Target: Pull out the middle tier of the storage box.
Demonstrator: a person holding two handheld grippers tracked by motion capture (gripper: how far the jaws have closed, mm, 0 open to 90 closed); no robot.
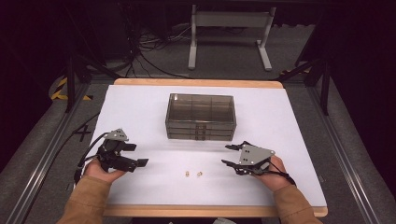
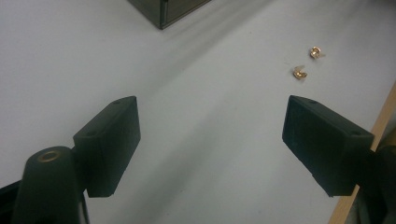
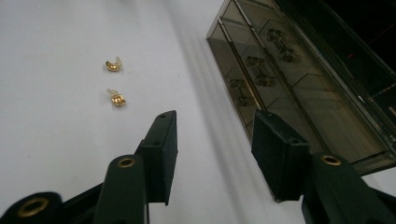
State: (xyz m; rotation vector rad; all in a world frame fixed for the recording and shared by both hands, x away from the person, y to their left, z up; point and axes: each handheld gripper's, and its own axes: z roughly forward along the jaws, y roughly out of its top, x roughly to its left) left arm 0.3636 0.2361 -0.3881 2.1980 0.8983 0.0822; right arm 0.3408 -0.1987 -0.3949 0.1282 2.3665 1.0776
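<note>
**Claws apart, gold fittings between**

Left claw (image 1: 138,154): jaws spread wide, nothing between, low over the white surface (image 1: 140,112). Right claw (image 1: 229,155): jaws partly open, empty. Between both claws, untouched: two small gold fittings (image 1: 193,174) side by side on the surface. Farther back: smoky three-drawer organizer box (image 1: 201,116), drawers shut.

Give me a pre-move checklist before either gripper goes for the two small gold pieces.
1. Two gold pieces lie apart on the white table, nothing over them: ok.
2. Left gripper open and holding nothing: ok.
3. Right gripper open and holding nothing: ok.
4. Bare table between each gripper and the pieces: ok.
5. Drawer box drawers shut, so nowhere open to put a piece: not ok.
6. Which way up the pieces lie: cannot tell.
</note>
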